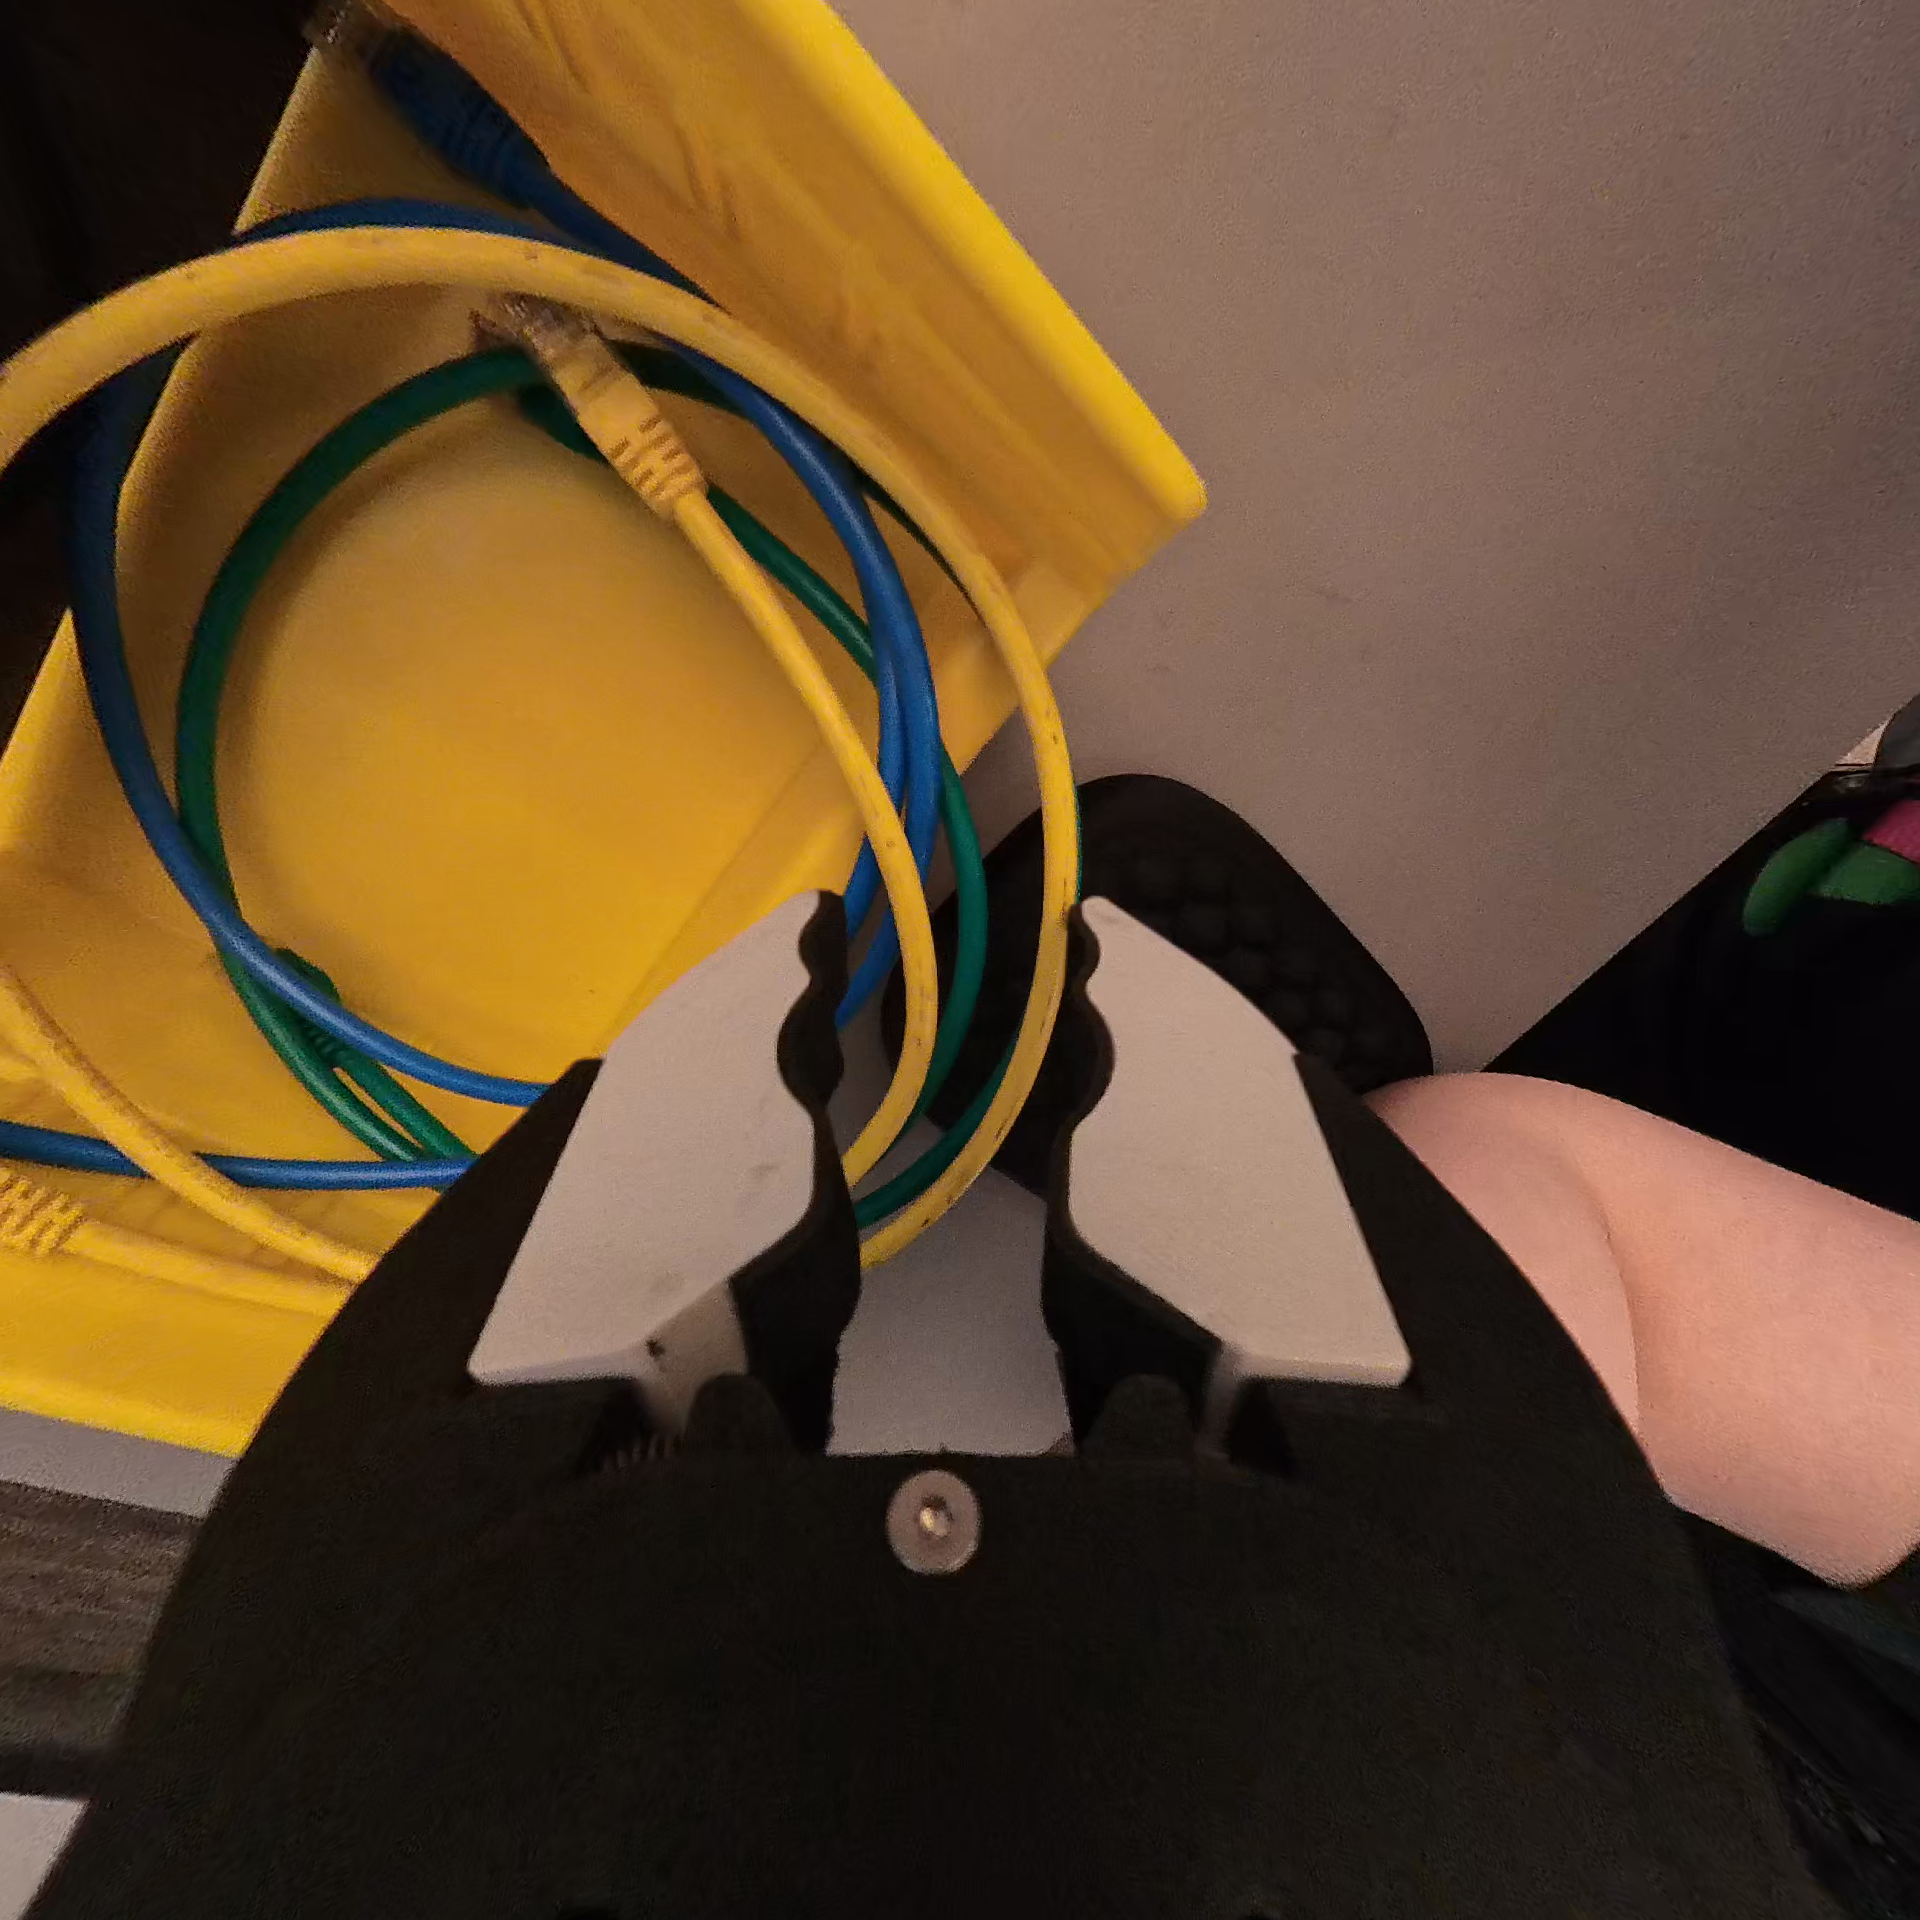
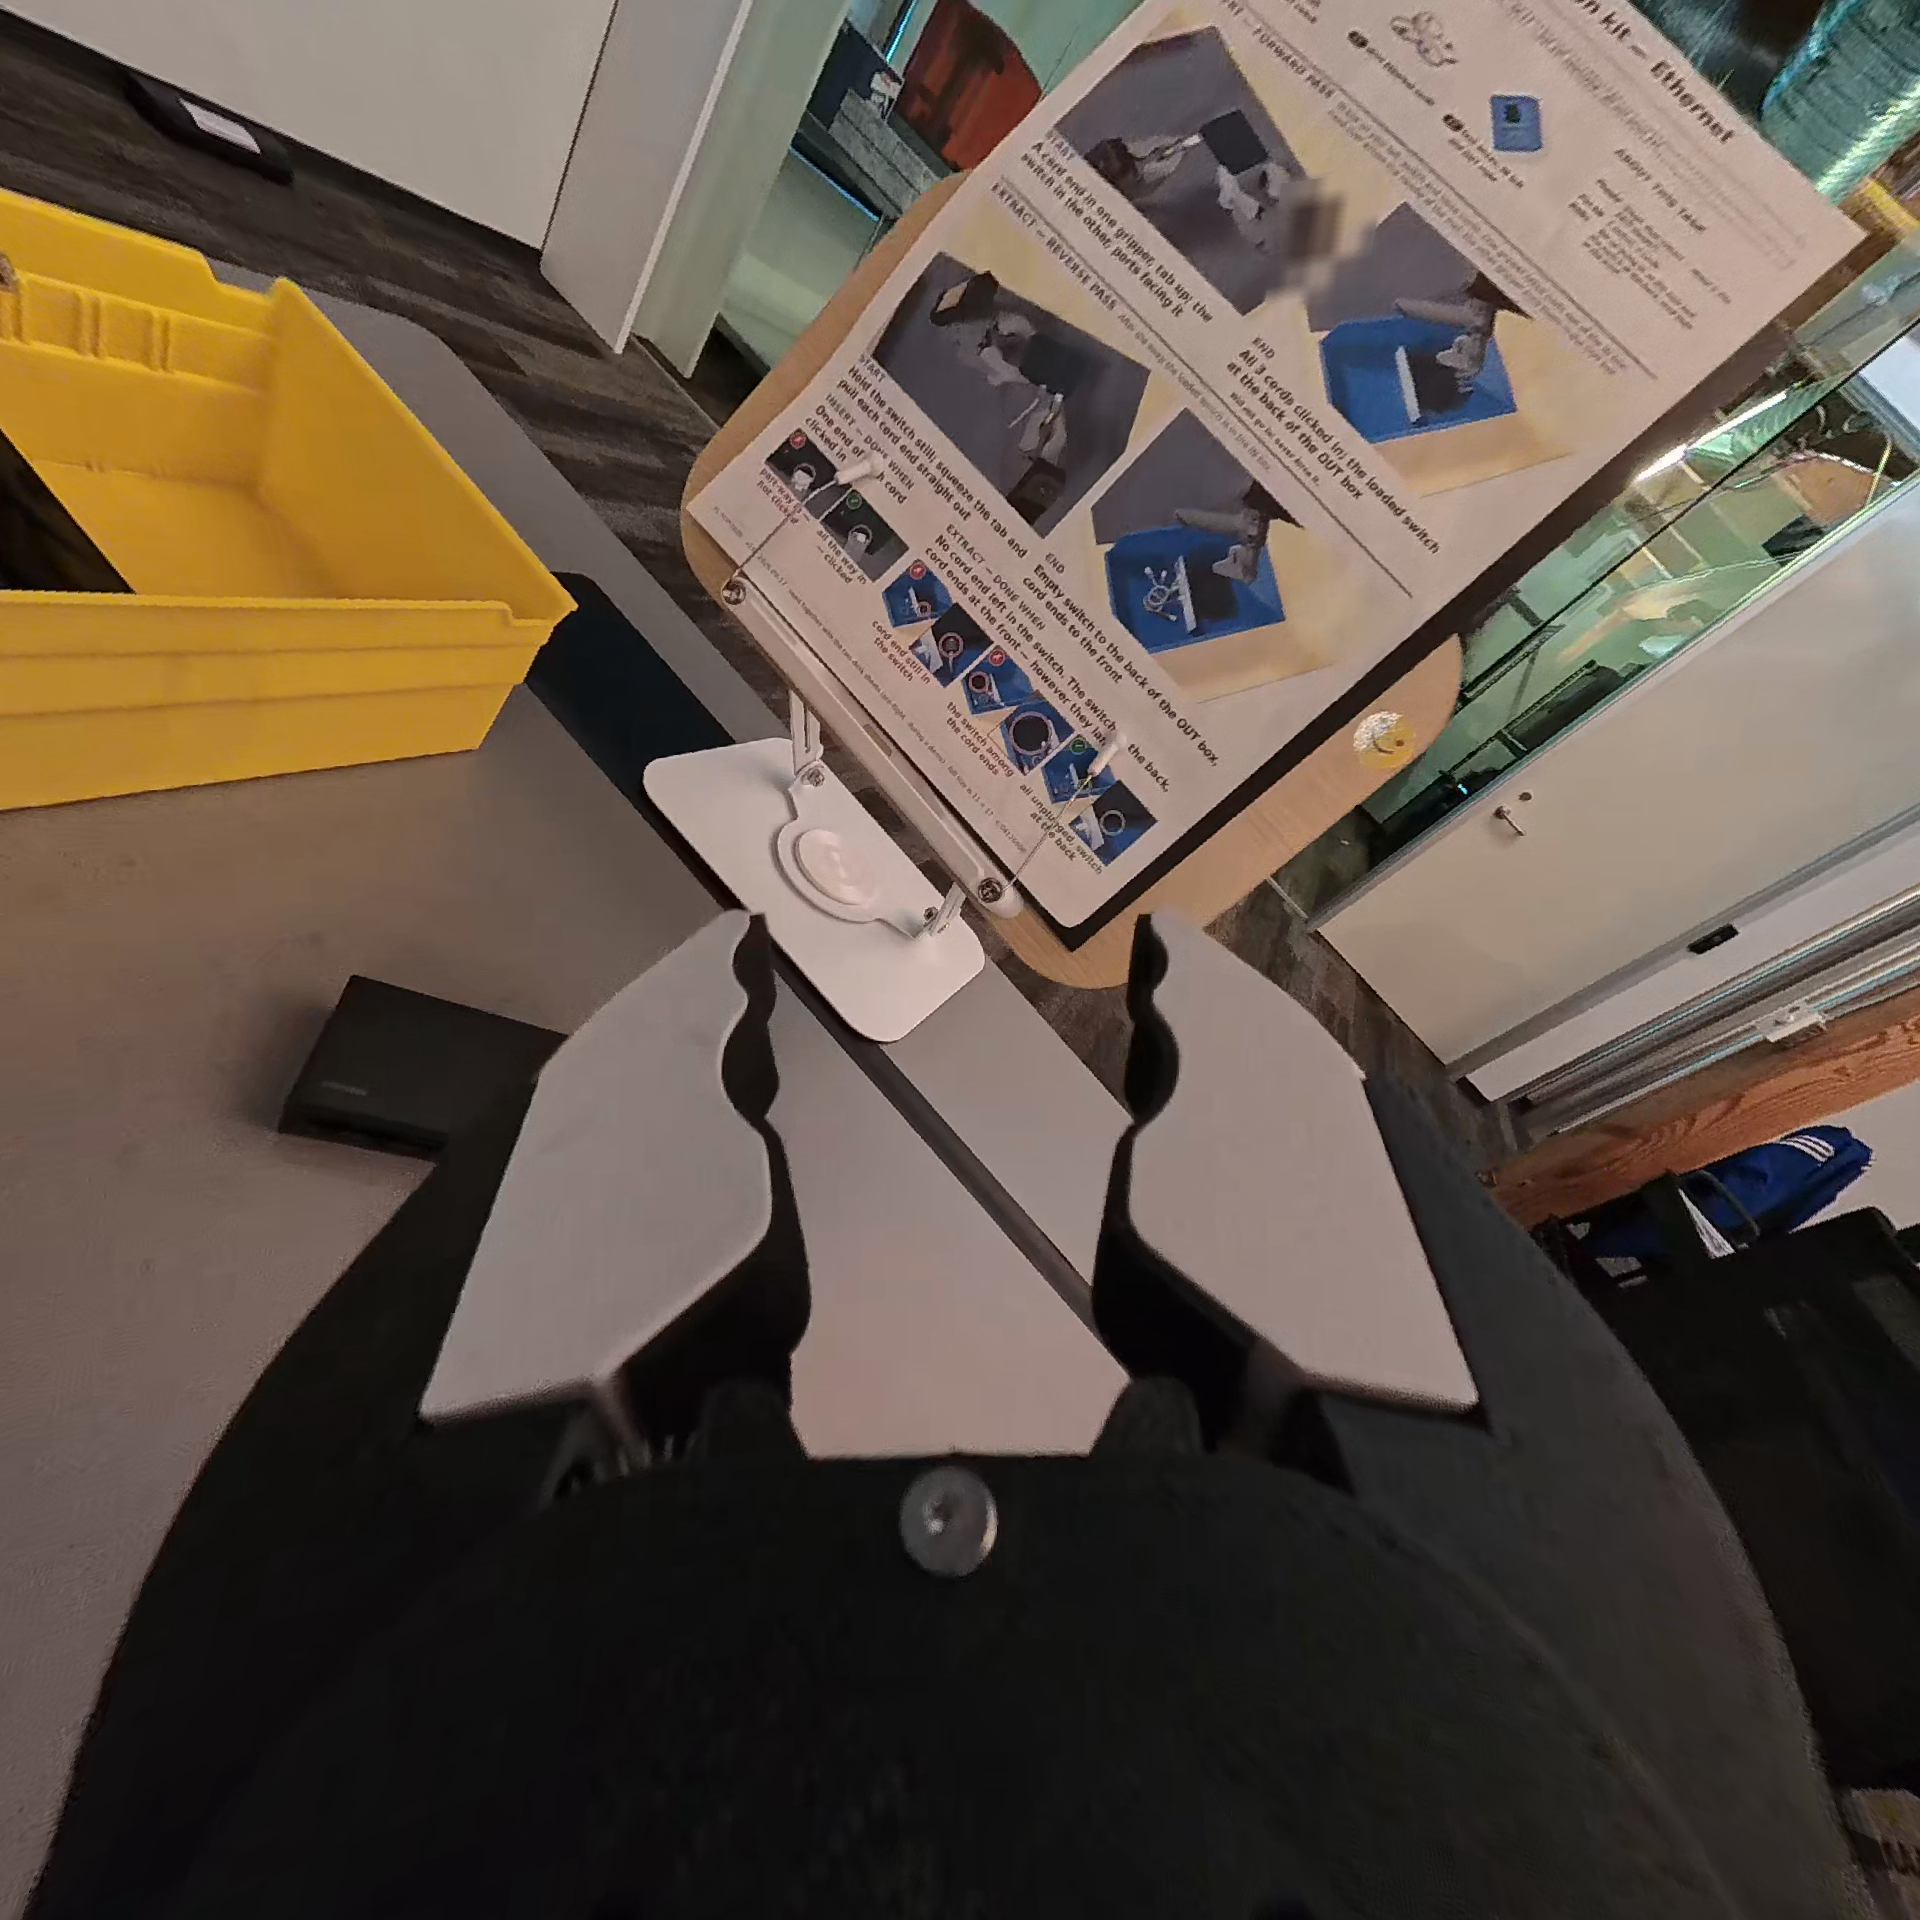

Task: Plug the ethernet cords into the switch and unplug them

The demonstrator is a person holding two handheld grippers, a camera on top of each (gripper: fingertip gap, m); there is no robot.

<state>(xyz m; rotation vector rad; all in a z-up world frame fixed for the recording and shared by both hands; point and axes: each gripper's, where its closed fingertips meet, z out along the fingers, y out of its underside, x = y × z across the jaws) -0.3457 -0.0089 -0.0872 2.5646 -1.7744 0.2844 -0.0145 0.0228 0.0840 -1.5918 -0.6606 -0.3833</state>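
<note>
In the left wrist view a yellow bin holds coiled ethernet cords: a yellow cord, a blue cord and a green cord. A yellow plug lies on the coil. My left gripper is open at the bin's near edge. Loops of the yellow and green cords hang between its fingers, and the yellow loop touches the right finger. My right gripper is open and empty above the grey table. A flat black box, likely the switch, lies on the table to its left.
The yellow bin stands at the table's far left in the right wrist view. An instruction sheet on a white stand stands at the table's far edge. A person's arm and a black honeycomb-patterned piece lie right of the left gripper. My right fingertips sit around 35 centimetres from my left ones. From my left tips it is roughly 10 centimetres to the black honeycomb-patterned piece; from my right, 40 centimetres.
</note>
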